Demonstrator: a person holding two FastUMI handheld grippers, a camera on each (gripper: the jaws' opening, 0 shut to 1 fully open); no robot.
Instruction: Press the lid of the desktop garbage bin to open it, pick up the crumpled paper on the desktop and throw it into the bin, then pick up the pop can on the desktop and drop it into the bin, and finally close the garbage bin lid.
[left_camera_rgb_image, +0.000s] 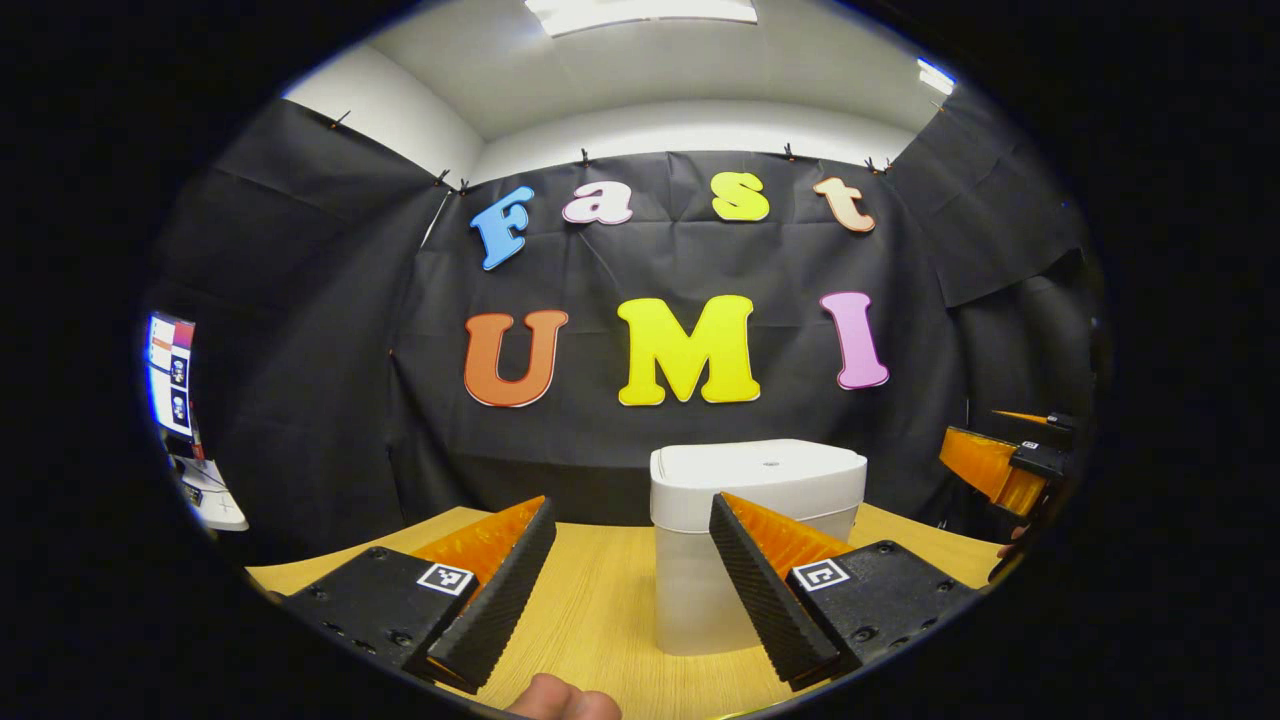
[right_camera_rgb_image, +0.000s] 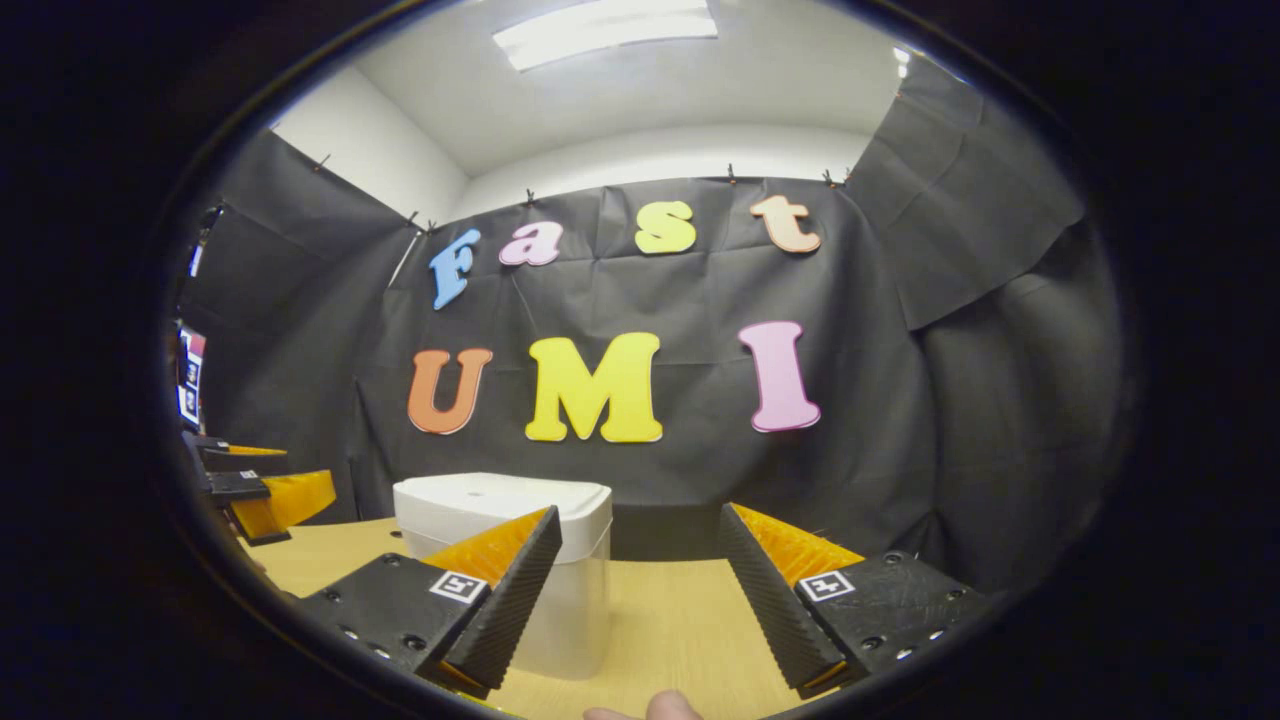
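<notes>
A white garbage bin (left_camera_rgb_image: 745, 540) stands on the wooden table (left_camera_rgb_image: 600, 600), its lid (left_camera_rgb_image: 760, 465) down flat. My left gripper (left_camera_rgb_image: 632, 590) is open in front of the bin, nothing between its fingers; the bin sits just behind its right finger (left_camera_rgb_image: 770, 590). In the right gripper view the same bin (right_camera_rgb_image: 520, 570) stands left of centre, partly behind the left finger (right_camera_rgb_image: 505, 590) of my open right gripper (right_camera_rgb_image: 635, 595). The right gripper (left_camera_rgb_image: 1005, 465) shows at the right edge of the left gripper view, and the left gripper (right_camera_rgb_image: 255, 490) at the left edge of the right gripper view.
Black cloth walls close the booth behind and beside the table. A monitor (left_camera_rgb_image: 172, 375) and a white object stand at the far left. A fingertip (left_camera_rgb_image: 560, 700) of the holding hand shows at the bottom of the left gripper view.
</notes>
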